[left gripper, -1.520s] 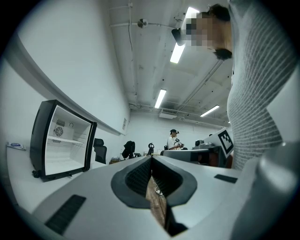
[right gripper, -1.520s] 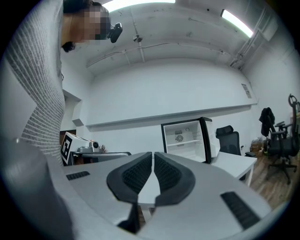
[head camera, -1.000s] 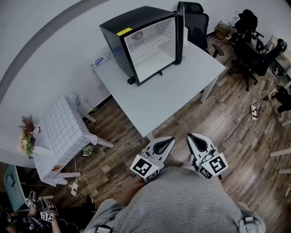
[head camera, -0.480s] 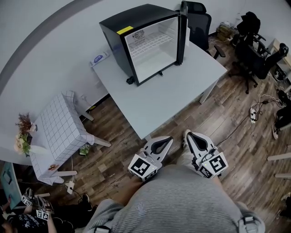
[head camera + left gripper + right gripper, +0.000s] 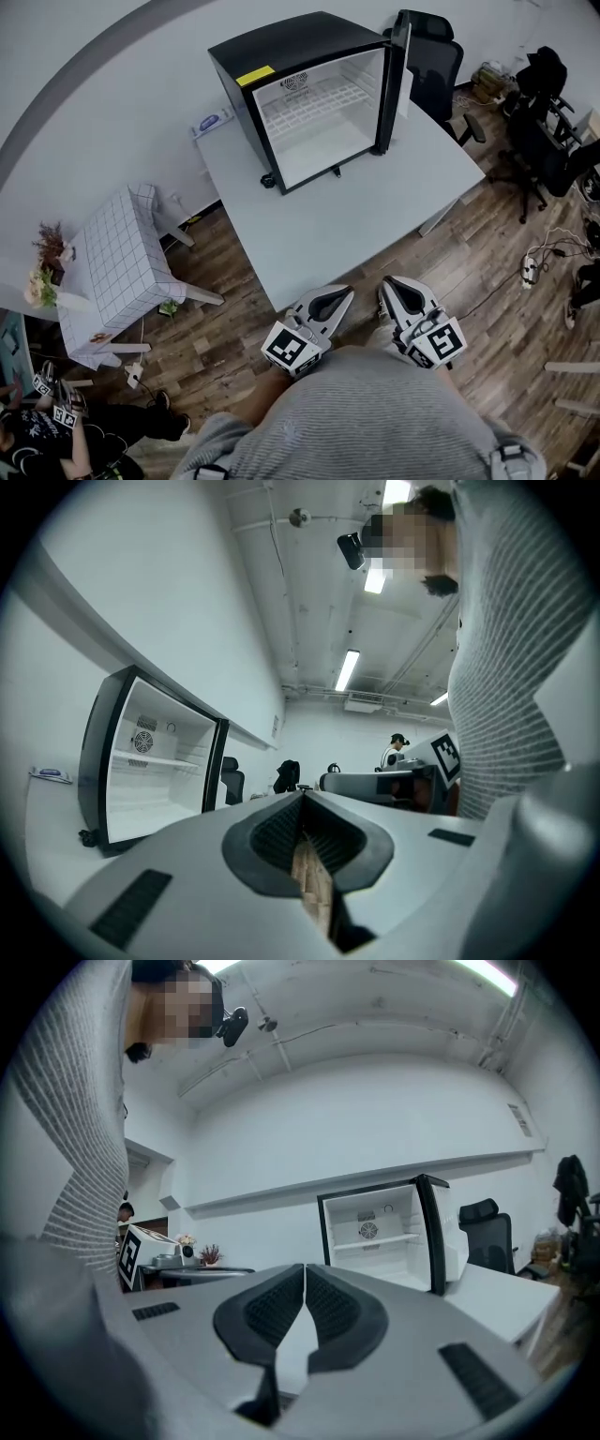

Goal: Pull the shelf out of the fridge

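A small black fridge (image 5: 281, 56) stands at the far end of the grey table (image 5: 356, 216), its door (image 5: 396, 84) swung open to the right. Inside, a white wire shelf (image 5: 314, 101) sits in the upper half; it also shows in the left gripper view (image 5: 155, 759) and the right gripper view (image 5: 386, 1239). My left gripper (image 5: 339, 298) and right gripper (image 5: 388, 287) hang side by side just off the table's near edge, far from the fridge. Both are shut and hold nothing (image 5: 303, 799) (image 5: 305, 1267).
A low white checked table (image 5: 127, 262) with flowers (image 5: 45, 272) stands left. Black office chairs (image 5: 553, 131) are at right, one (image 5: 436, 56) behind the fridge door. A person (image 5: 56, 431) sits on the floor lower left. A cable and power strip (image 5: 530, 270) lie right.
Both grippers have moved forward to the table's near edge, still shut. The table and fridge now sit nearer and further right in the head view.
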`<state>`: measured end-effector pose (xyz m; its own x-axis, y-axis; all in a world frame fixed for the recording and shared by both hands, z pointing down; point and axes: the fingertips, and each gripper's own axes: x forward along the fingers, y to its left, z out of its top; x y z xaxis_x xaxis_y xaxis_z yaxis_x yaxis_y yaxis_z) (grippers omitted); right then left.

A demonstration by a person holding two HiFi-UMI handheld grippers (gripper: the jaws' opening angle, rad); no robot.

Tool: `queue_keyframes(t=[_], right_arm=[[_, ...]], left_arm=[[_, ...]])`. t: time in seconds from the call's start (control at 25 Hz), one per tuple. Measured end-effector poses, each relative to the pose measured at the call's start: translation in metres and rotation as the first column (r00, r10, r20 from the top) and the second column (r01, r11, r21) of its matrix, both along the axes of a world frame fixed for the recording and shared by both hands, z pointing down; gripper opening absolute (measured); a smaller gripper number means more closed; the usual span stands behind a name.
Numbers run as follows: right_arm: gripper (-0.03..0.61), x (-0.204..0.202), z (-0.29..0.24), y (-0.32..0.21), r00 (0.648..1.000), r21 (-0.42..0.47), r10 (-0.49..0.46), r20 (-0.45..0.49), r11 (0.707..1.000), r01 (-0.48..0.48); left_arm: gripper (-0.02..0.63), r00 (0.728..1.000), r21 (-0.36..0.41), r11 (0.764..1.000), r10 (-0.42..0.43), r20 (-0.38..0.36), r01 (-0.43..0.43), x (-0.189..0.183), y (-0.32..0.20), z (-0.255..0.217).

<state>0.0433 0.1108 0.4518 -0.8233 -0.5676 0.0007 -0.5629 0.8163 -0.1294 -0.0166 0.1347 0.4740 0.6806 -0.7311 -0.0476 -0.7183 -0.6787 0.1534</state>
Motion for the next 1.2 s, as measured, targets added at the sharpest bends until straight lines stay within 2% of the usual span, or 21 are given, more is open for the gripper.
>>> queue_keyframes(t=[0.36,0.48,0.68,0.84,1.04,1.2], right_arm=[[0.014,0.043,-0.001,-0.123,0.998,0.035,-0.055,-0.026,0.998,0.056],[0.014,0.052,0.002,-0.155,0.995,0.033,-0.091,-0.03,0.995,0.092],[0.014,0.059,0.003,-0.202,0.983,0.031,-0.18,-0.029,0.983,0.181],[0.014,0.061,-0.002,-0.238,0.967,0.049,-0.25,-0.045,0.966,0.253],[0.014,0.055,-0.019,-0.274,0.942,0.059,-0.334,-0.014,0.94,0.335],[0.014,0.055,-0.028,-0.297,0.933,0.066,-0.361,-0.01,0.93,0.36]], left_arm=[[0.011,0.995,0.024,0.995,-0.095,-0.008,0.096,0.038,-0.116,-0.011],[0.011,0.99,0.045,0.99,-0.136,-0.02,0.137,0.048,-0.148,-0.014],[0.011,0.981,0.024,0.98,-0.196,-0.005,0.196,0.059,-0.194,-0.008],[0.011,0.961,0.01,0.961,-0.275,-0.006,0.275,0.063,-0.227,-0.009],[0.011,0.926,0.005,0.926,-0.378,-0.004,0.378,0.059,-0.257,-0.022],[0.011,0.91,-0.003,0.91,-0.415,-0.006,0.415,0.062,-0.275,-0.029]])
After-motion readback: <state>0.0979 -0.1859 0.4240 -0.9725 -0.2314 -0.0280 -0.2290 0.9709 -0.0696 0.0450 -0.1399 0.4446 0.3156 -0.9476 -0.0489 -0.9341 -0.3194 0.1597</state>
